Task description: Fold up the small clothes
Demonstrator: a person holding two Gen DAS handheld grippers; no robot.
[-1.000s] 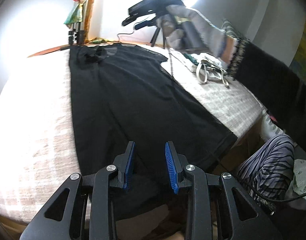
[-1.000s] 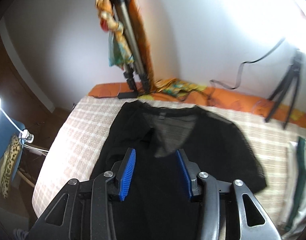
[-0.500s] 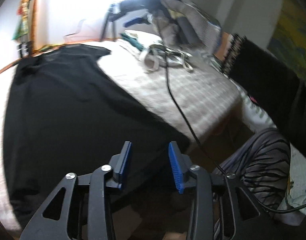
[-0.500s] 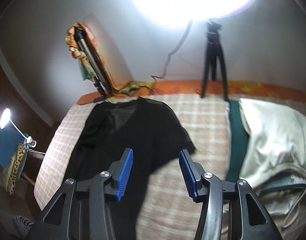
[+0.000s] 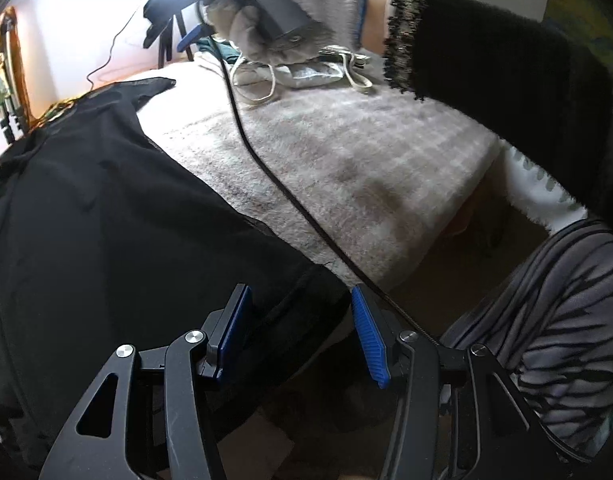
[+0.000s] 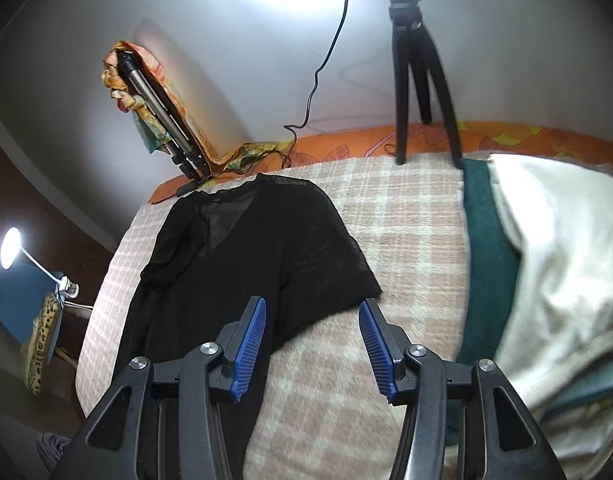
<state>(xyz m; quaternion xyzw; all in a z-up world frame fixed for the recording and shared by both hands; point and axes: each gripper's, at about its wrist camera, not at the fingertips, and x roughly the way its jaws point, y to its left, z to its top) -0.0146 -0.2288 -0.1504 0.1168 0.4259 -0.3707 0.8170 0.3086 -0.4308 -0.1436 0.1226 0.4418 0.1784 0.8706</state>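
On the checked blanket (image 6: 406,240), a black shirt (image 6: 246,248) lies flat.

Black shirt (image 6: 266,248): thin knit cloth, matt, semi-sheer at the neckline. Blanket (image 5: 346,152) covering the bed: fuzzy woven cloth, rough nap, pale check pattern. Left claw (image 5: 302,336) and right claw (image 6: 312,344): matt black plastic arms, bright metal pivot screws, ribbed blue pads (image 6: 250,344) that look like rubber or plastic. Glove (image 5: 290,8) on the person's right hand: grey knit cloth. Sleeve (image 5: 506,76): black fluffy cloth. Cable (image 5: 266,168): smooth black sheath. Tripod (image 6: 418,68): matt black. Folded pile (image 6: 546,260): cream and green cloth.
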